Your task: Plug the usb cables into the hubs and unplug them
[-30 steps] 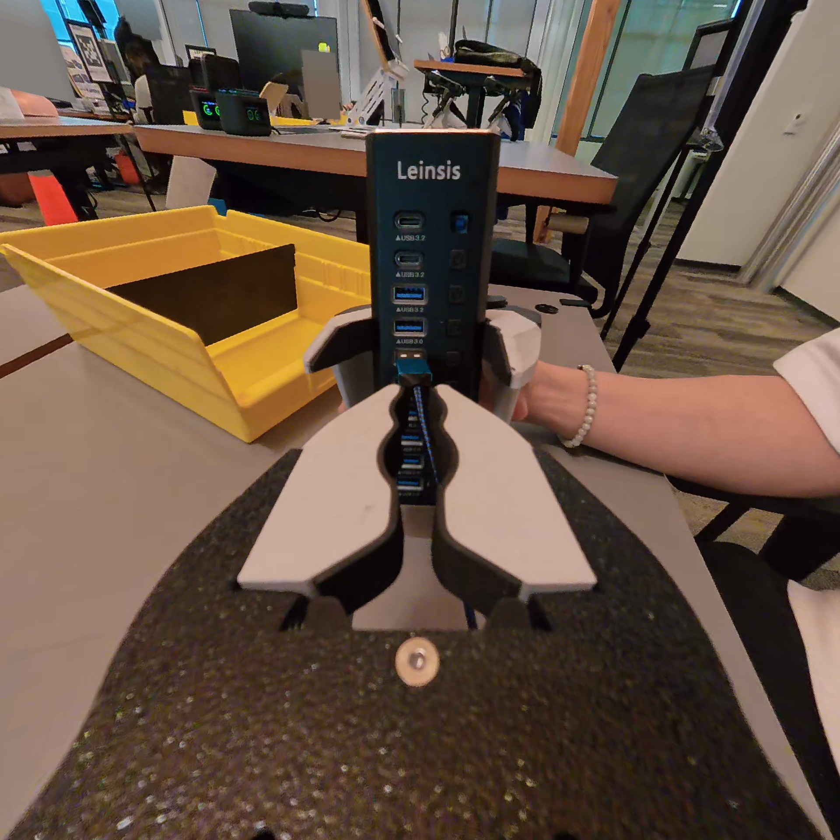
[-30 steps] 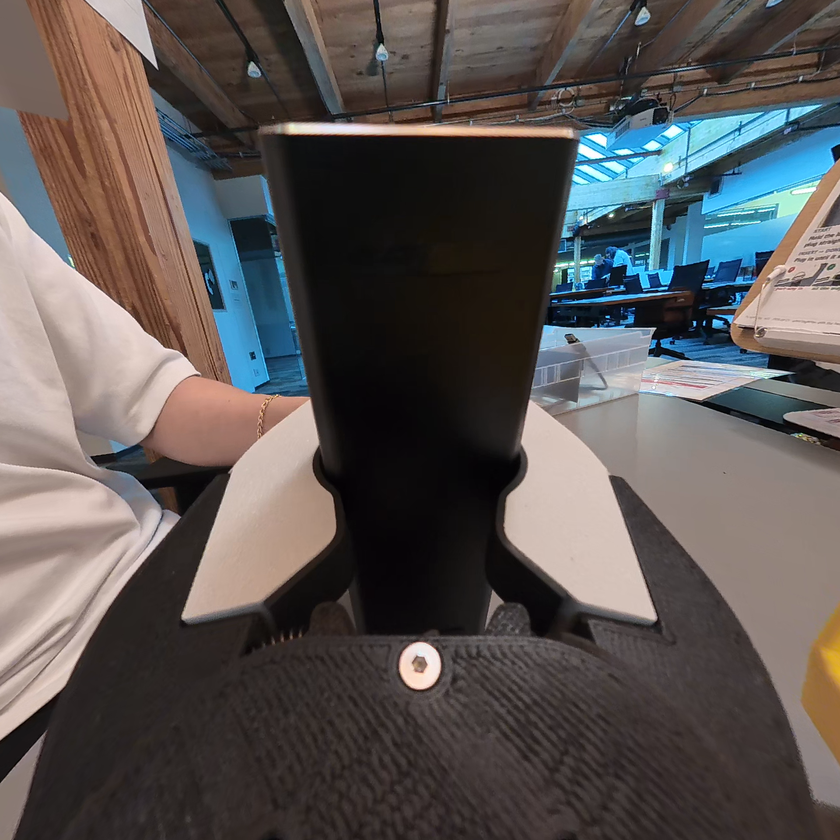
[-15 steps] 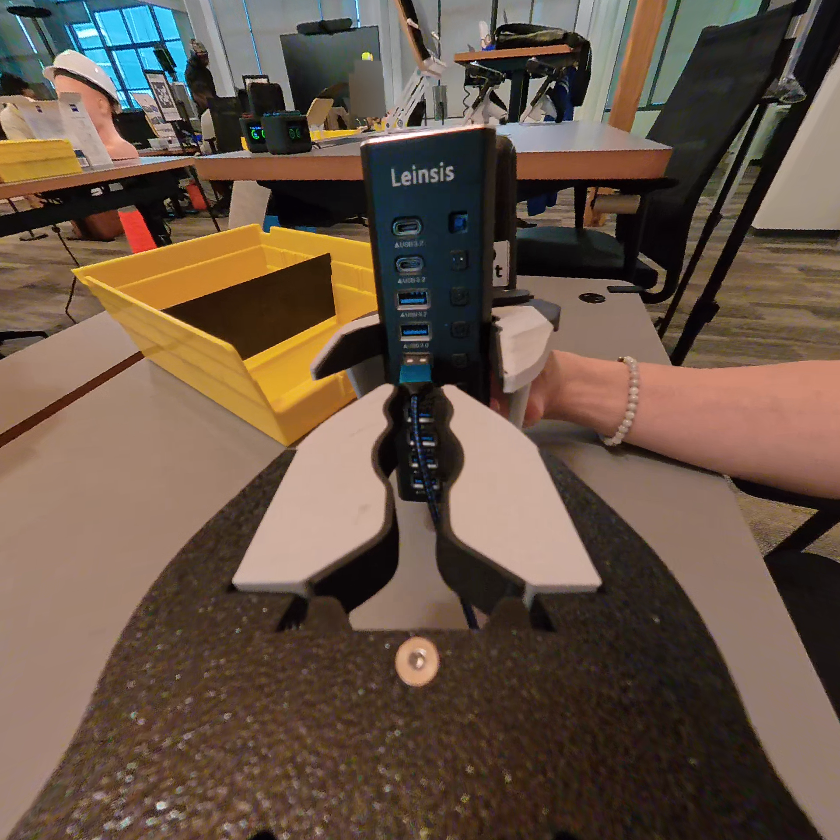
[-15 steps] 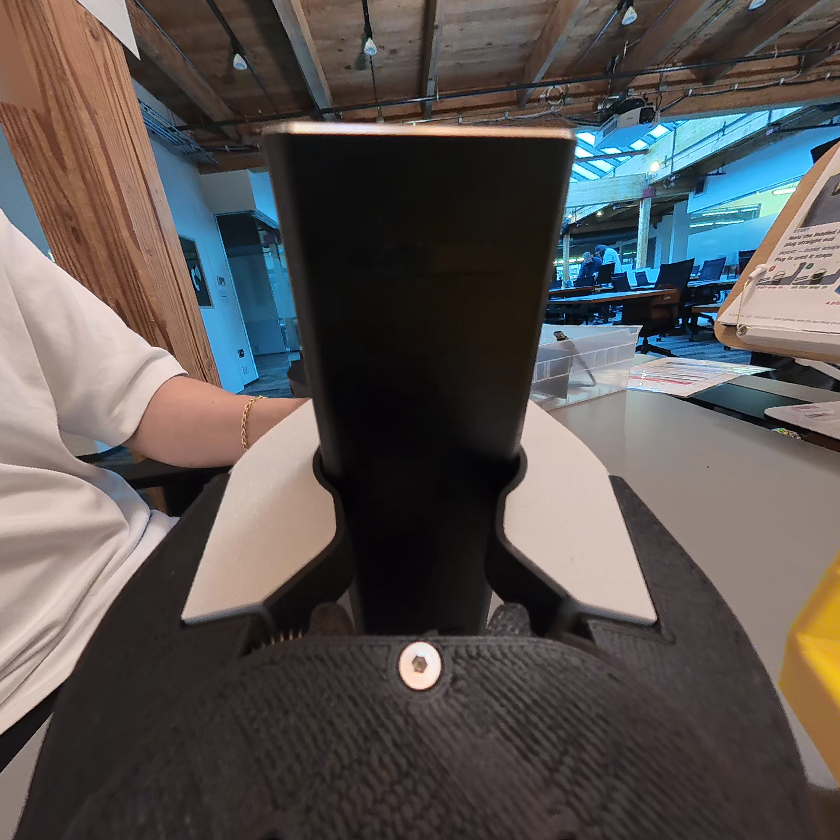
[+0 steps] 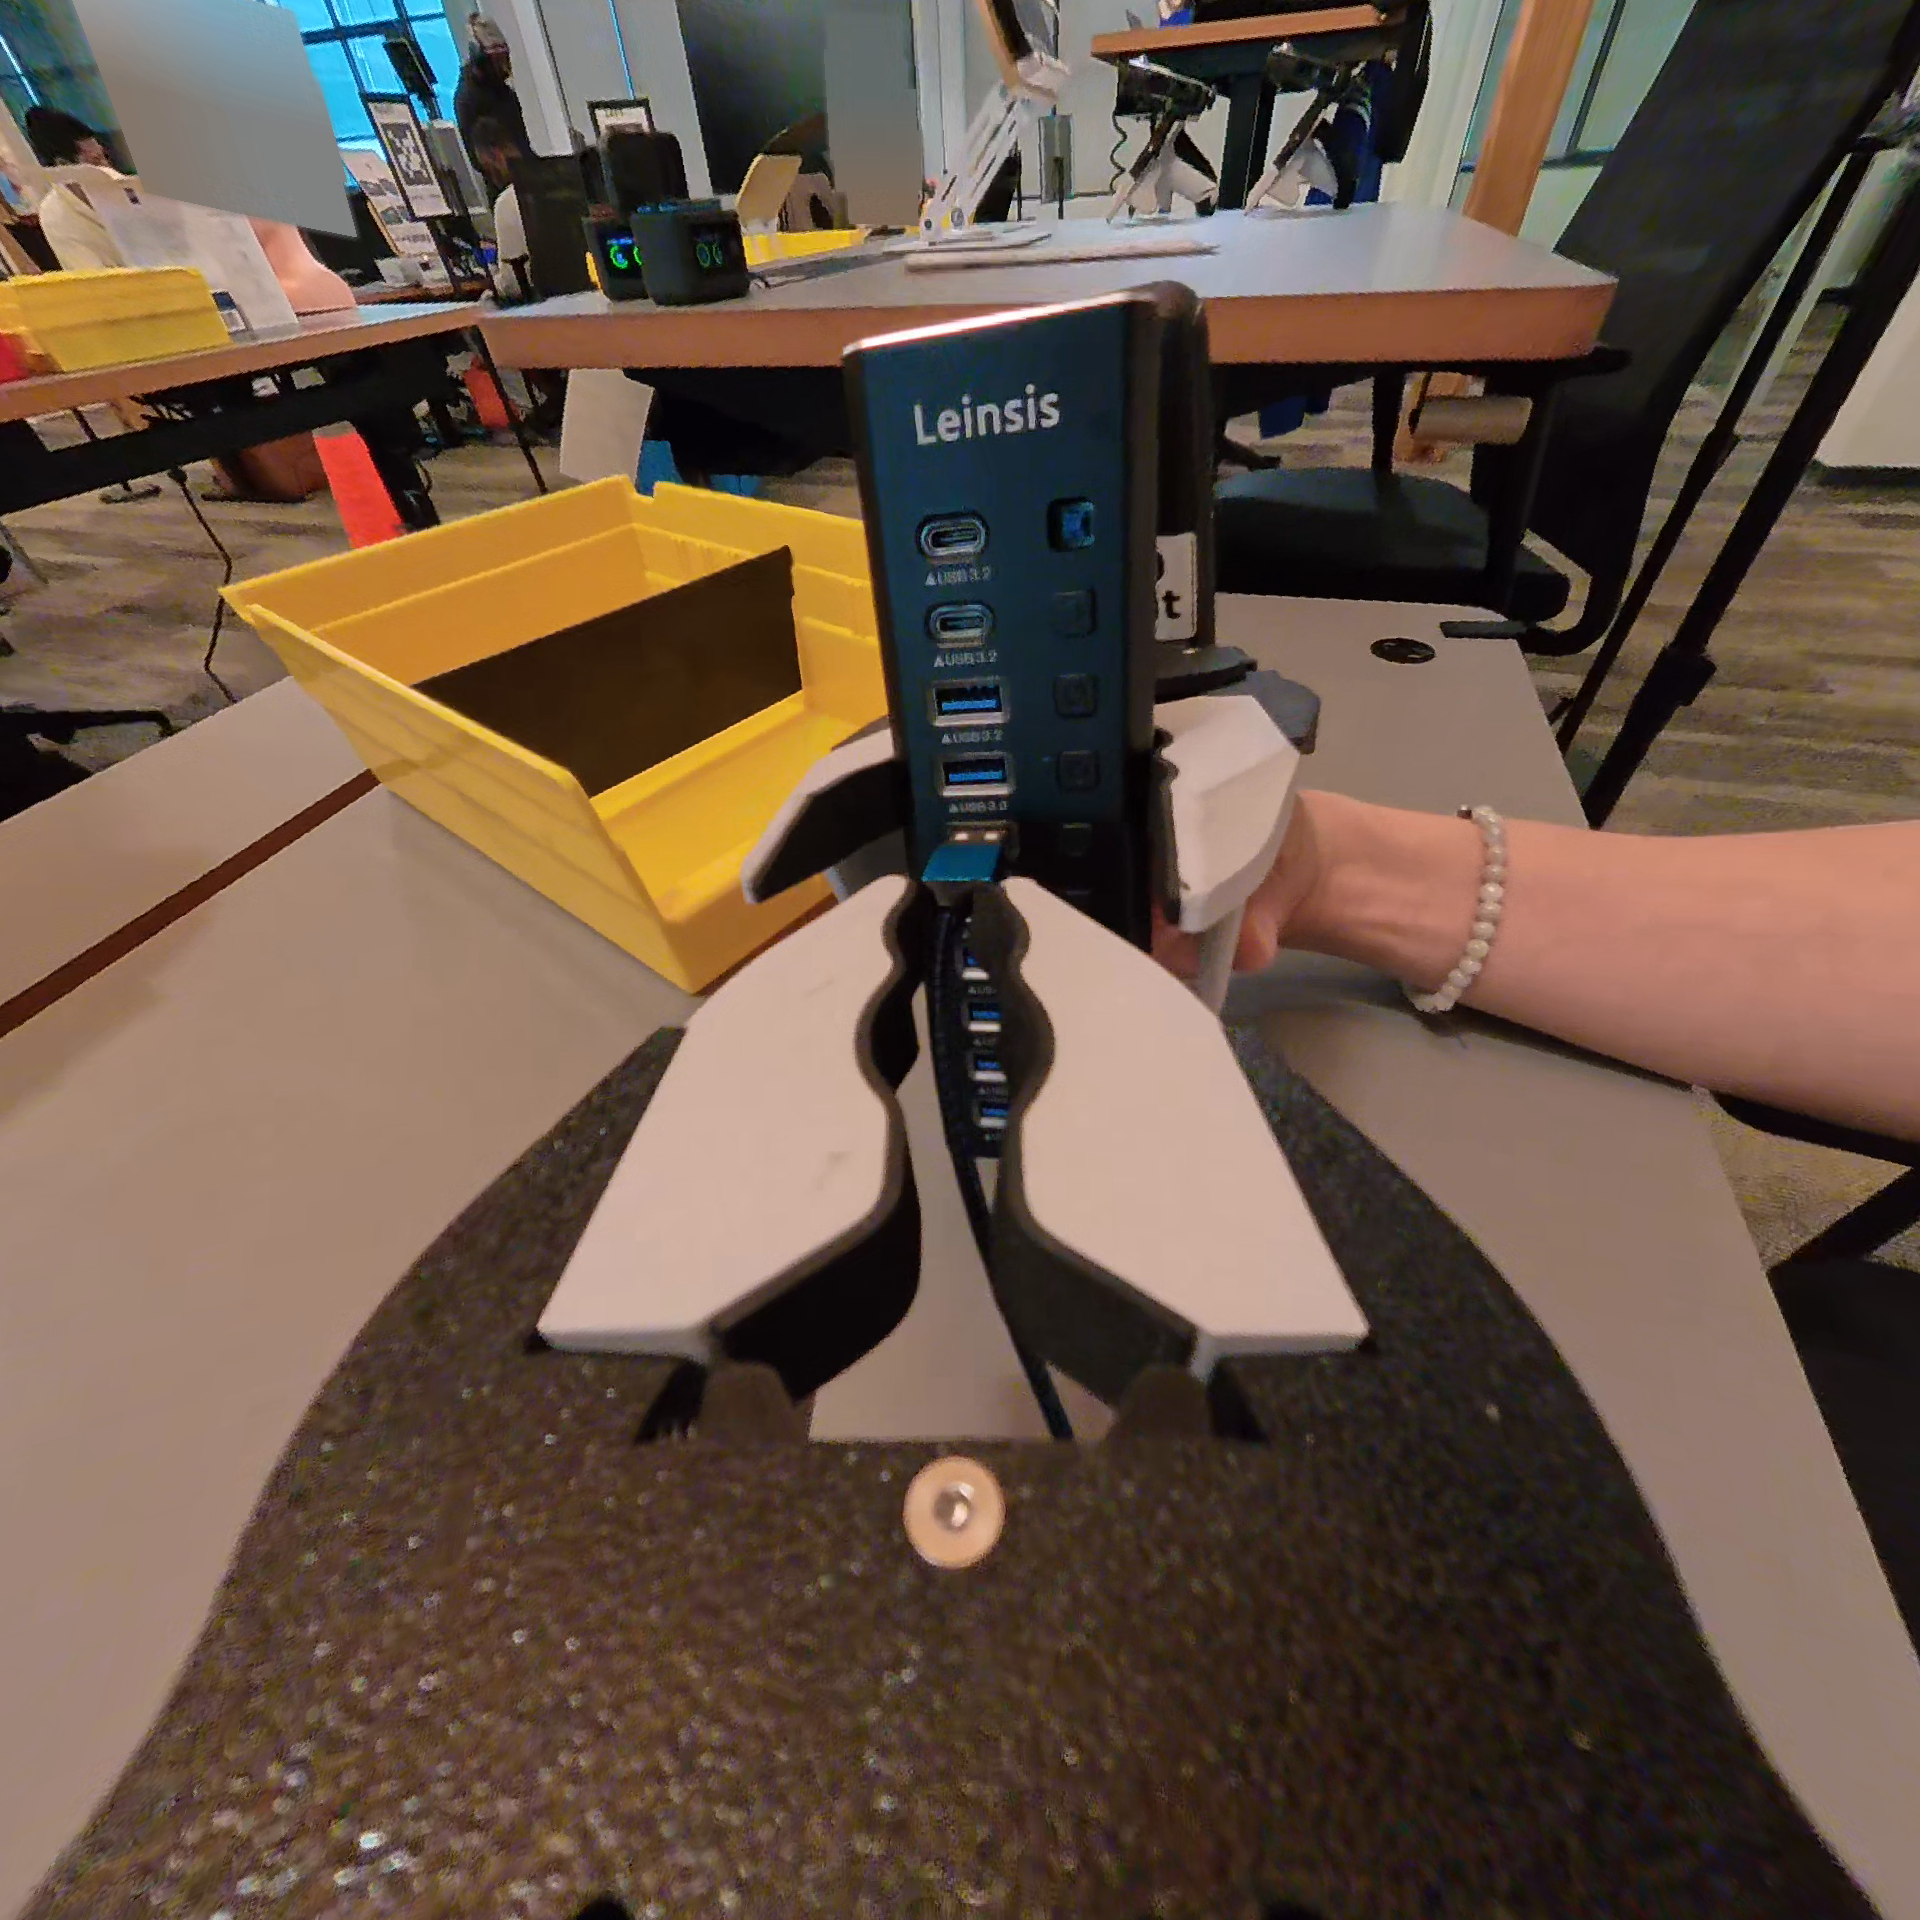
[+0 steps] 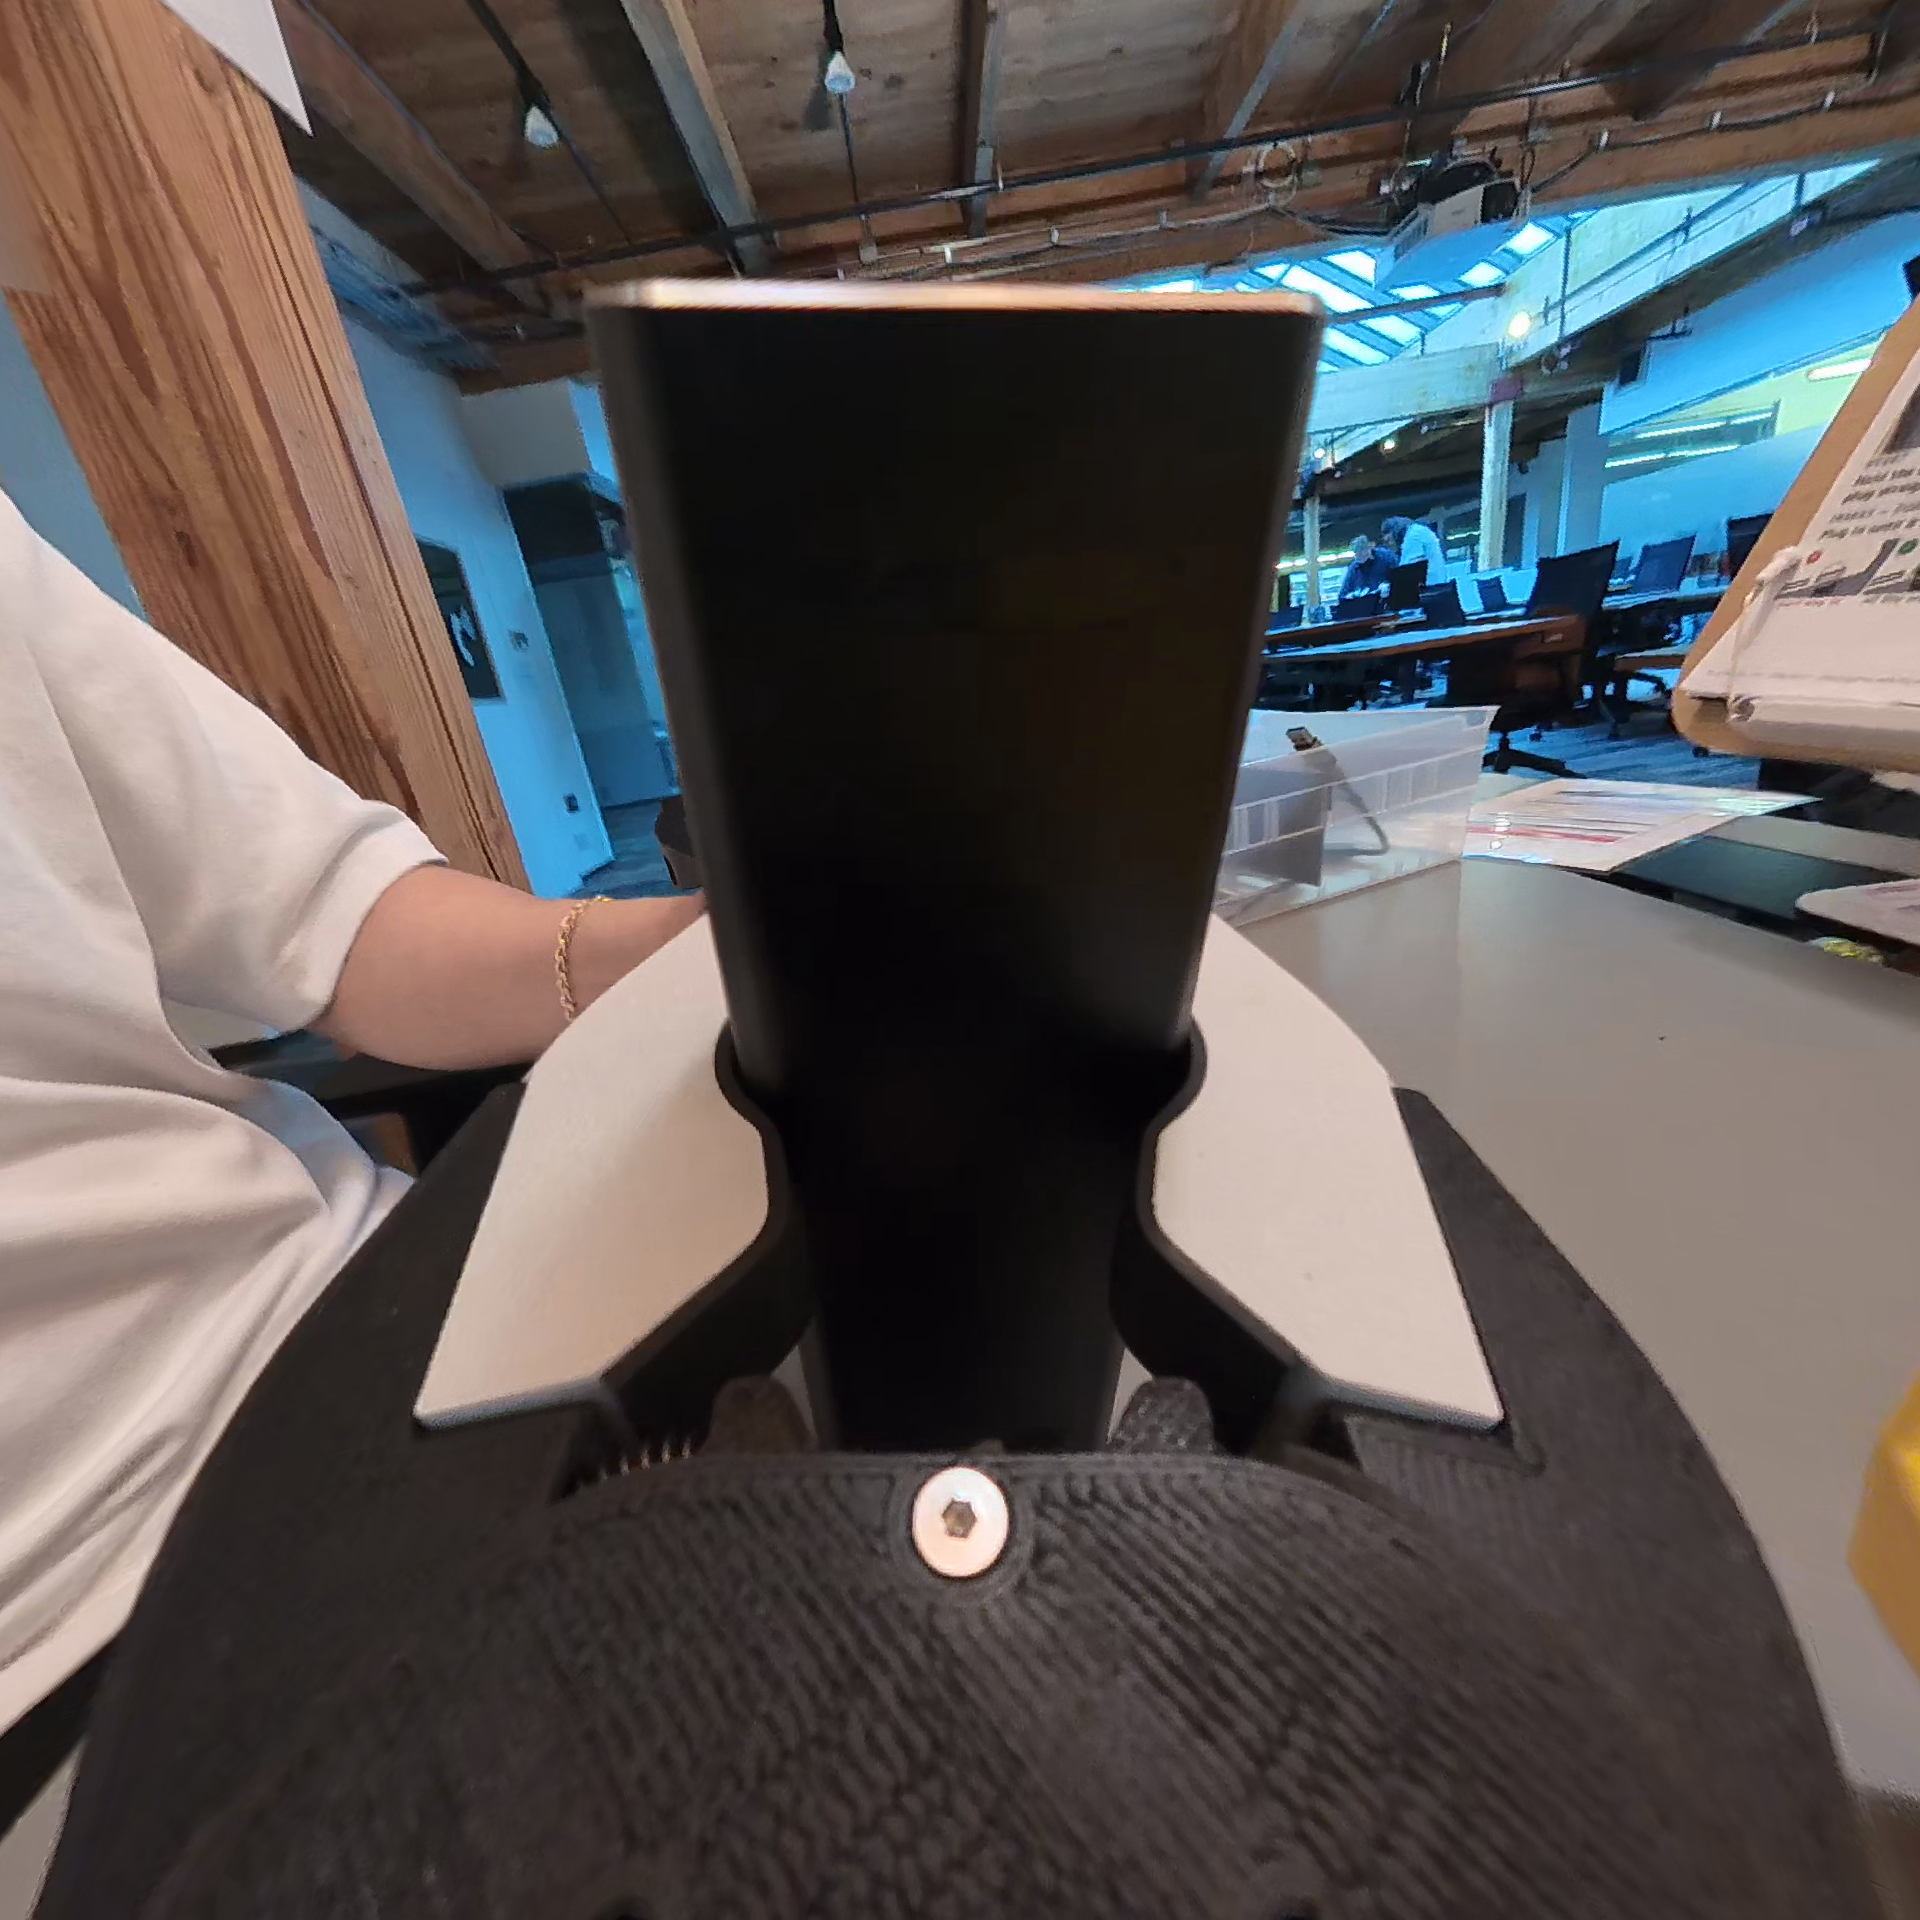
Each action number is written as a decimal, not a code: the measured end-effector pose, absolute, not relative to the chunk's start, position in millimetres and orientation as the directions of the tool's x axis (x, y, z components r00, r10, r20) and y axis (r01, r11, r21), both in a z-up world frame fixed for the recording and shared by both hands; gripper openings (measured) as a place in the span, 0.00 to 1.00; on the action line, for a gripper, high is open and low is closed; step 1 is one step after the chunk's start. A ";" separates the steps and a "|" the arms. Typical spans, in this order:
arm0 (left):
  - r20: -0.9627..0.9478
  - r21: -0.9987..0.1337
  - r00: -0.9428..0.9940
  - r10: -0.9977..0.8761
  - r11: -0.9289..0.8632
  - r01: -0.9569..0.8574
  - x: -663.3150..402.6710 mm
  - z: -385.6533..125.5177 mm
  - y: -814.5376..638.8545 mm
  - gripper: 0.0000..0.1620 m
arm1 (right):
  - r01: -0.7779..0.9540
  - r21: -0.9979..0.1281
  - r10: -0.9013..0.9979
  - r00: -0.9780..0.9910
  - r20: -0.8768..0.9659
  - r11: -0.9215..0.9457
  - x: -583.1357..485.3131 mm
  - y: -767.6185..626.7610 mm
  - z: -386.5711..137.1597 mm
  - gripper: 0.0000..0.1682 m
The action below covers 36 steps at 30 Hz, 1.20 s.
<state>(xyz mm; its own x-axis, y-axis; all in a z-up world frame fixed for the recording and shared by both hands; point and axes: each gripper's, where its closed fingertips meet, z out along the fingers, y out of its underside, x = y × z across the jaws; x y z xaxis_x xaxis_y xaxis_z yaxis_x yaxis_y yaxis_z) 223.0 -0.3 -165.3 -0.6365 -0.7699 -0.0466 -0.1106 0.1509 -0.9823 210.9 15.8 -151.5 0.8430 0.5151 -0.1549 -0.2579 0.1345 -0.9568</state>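
On grey table (image 5: 260,1091) in open office, right fingers (image 6: 961,1039) clamping hub (image 5: 1003,623), left fingers (image 5: 961,914) pinching cable (image 5: 961,1091)

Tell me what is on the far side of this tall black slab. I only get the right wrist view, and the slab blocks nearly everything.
Observer: That slab is the back of a tall dark-blue hub. Its far face carries a column of ports, and a blue plug sits at the fifth one down.
Operator: Is anything holding that plug?
Observer: The left tongs are closed on the blue braided cable just behind the plug.
Operator: Anything else nearby?
Observer: A yellow plastic bin with a black divider inside stands to the left of the hub in the left wrist view.
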 end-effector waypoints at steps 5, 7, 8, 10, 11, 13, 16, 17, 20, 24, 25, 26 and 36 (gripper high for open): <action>-0.128 -0.950 -0.641 -0.756 0.279 -0.138 221.8 -165.0 4.5 0.06 | -0.242 -0.965 0.501 0.850 -0.162 0.097 207.2 22.5 -158.2 0.44; -0.121 -0.946 -0.654 -0.747 0.285 -0.152 221.4 -163.6 5.4 0.06 | -0.255 -0.961 0.506 0.846 -0.167 0.109 206.0 22.8 -155.9 0.44; -0.109 -0.949 -0.660 -0.743 0.276 -0.155 221.0 -163.0 5.2 0.06 | -0.266 -0.957 0.512 0.841 -0.173 0.113 205.3 22.6 -154.8 0.44; -0.099 -0.945 -0.662 -0.743 0.279 -0.172 221.2 -167.0 7.8 0.07 | -0.256 -0.963 0.496 0.849 -0.181 0.087 205.6 25.8 -158.8 0.44; -0.087 -0.946 -0.662 -0.745 0.269 -0.179 221.0 -168.4 9.1 0.07 | -0.249 -0.965 0.491 0.852 -0.180 0.078 205.3 27.1 -160.0 0.44; -0.056 -0.955 -0.657 -0.752 0.231 -0.183 220.2 -169.3 9.3 0.07 | -0.247 -0.966 0.496 0.850 -0.177 0.078 204.5 27.0 -160.0 0.44; -0.015 -0.965 -0.647 -0.763 0.179 -0.189 220.9 -169.6 7.5 0.06 | -0.260 -0.960 0.504 0.846 -0.177 0.100 205.7 24.9 -157.2 0.45; -0.005 -0.968 -0.643 -0.766 0.164 -0.187 221.7 -168.8 6.3 0.06 | -0.268 -0.956 0.503 0.846 -0.174 0.120 207.2 23.7 -155.2 0.45; 0.006 -0.971 -0.627 -0.779 0.145 -0.189 223.9 -170.7 3.5 0.06 | -0.264 -0.956 0.488 0.856 -0.170 0.130 212.0 22.0 -154.6 0.45; 0.004 -0.972 -0.617 -0.787 0.142 -0.187 224.6 -170.3 3.3 0.06 | -0.266 -0.955 0.488 0.856 -0.173 0.129 212.4 21.9 -154.5 0.45; 0.006 -0.970 -0.621 -0.784 0.146 -0.194 224.3 -170.6 3.4 0.06 | -0.263 -0.956 0.487 0.857 -0.170 0.129 212.0 22.1 -154.7 0.45; 0.009 -0.967 -0.626 -0.779 0.152 -0.203 224.2 -171.6 3.5 0.06 | -0.265 -0.956 0.488 0.855 -0.173 0.125 211.3 22.5 -155.0 0.45; 0.027 -0.958 -0.645 -0.764 0.163 -0.234 224.4 -175.9 5.2 0.07 | -0.265 -0.961 0.483 0.853 -0.197 0.076 205.1 28.9 -159.5 0.45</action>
<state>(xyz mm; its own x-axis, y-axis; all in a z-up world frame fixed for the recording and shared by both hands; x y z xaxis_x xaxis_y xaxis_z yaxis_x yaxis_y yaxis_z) 224.4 5.2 -175.9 -0.6447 -0.7639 0.0274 -0.2343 0.1633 -0.9584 205.1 28.9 -159.5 0.8533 0.4827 -0.1971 -0.2652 0.0764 -0.9612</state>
